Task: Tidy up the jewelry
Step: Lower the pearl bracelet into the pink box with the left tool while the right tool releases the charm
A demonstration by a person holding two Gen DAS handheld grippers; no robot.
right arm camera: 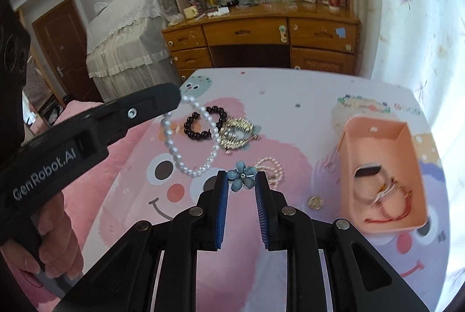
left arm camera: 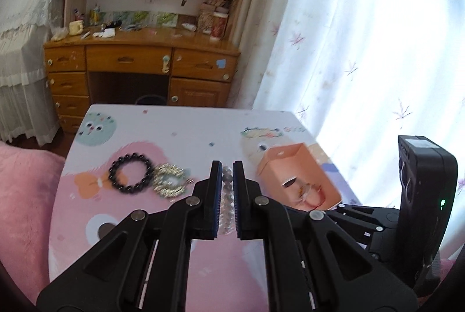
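My left gripper [left arm camera: 228, 166] is shut on a white pearl bracelet [left arm camera: 227, 181]. In the right wrist view the pearl bracelet [right arm camera: 191, 146] hangs as a loop from the left gripper's tip [right arm camera: 174, 96], above the table. My right gripper [right arm camera: 241, 175] is shut on a blue flower ornament [right arm camera: 241, 179], pinched at its fingertips. A black bead bracelet [right arm camera: 206, 123] [left arm camera: 130, 174] and a gold piece [right arm camera: 237, 133] [left arm camera: 170, 179] lie side by side on the table. The peach box [right arm camera: 375, 126] [left arm camera: 290, 166] at the right holds a red cord bracelet [right arm camera: 389, 213] and a dark ring [right arm camera: 367, 171].
A small pearl-and-gold piece [right arm camera: 270, 168] and a round coin-like item [right arm camera: 315, 201] lie on the cartoon-printed table [right arm camera: 290, 91]. A pink blanket [left arm camera: 26, 181] lies at the left, a wooden desk [left arm camera: 139, 59] stands behind, and a white curtain [left arm camera: 363, 50] hangs at the right. A hand [right arm camera: 55, 248] grips the left gripper's handle.
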